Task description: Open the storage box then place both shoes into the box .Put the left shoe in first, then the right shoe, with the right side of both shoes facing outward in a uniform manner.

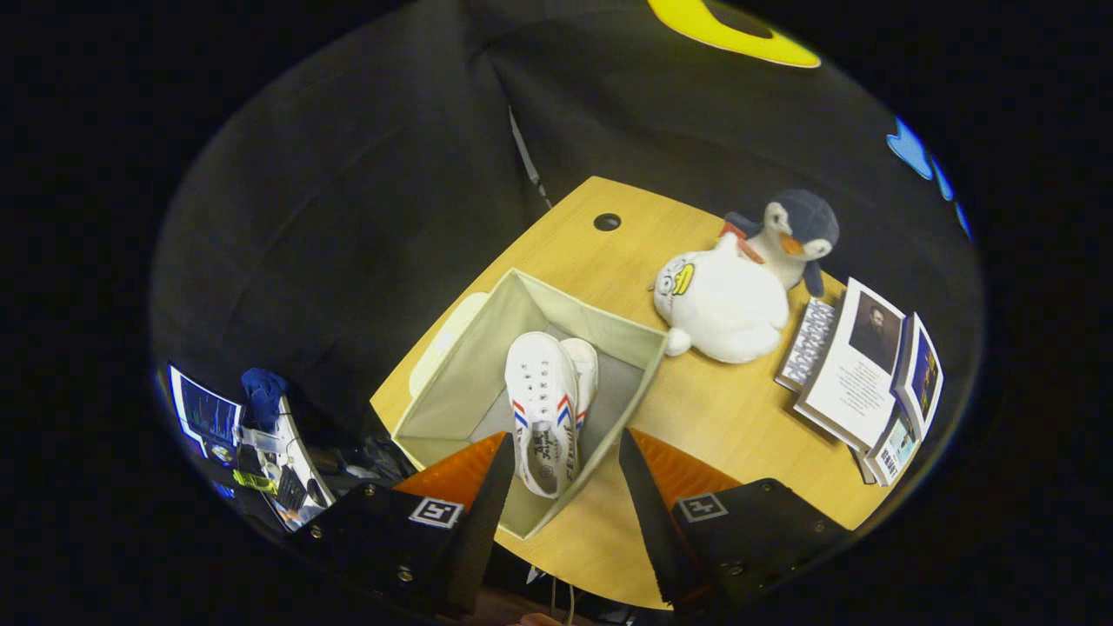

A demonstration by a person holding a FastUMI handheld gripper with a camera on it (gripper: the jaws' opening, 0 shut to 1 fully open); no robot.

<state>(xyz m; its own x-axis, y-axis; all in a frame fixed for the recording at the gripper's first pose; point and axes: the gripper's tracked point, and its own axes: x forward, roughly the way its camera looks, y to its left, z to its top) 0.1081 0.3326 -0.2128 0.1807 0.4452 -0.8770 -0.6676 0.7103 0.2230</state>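
Gripper (563, 474) is spread wide, holding nothing, poised above the near corner of the storage box (452, 382). The box stands open on the wooden table (722, 417), its lid (443, 343) lying flat on the table against the box's far-left wall.

Both shoes are inside the box. The nearer shoe (544, 409) lies lengthwise with its laces up and its heel towards the fingers; it sits directly between the fingers but well below them. The second shoe (584, 365) is tucked close against the far side of the first, mostly covered, with just its toe and a strip of its side exposed. Which way the right sides face cannot be confirmed from this angle.

Beyond the box's right wall sit a white plush toy (722, 304) and a penguin toy (796, 235); further right of these, a pile of books (861, 374).

Assessment: placement looks complete or nearly so. Risks from here:
- The nearer shoe's heel appears to ride high against the box's near corner; a fabric wall may give, letting the shoe tip or slide out
- Any downward correction with the fingers this wide could catch the soft rim and drag the box across the table
- A nudge to the top shoe could roll it and spoil the uniform facing
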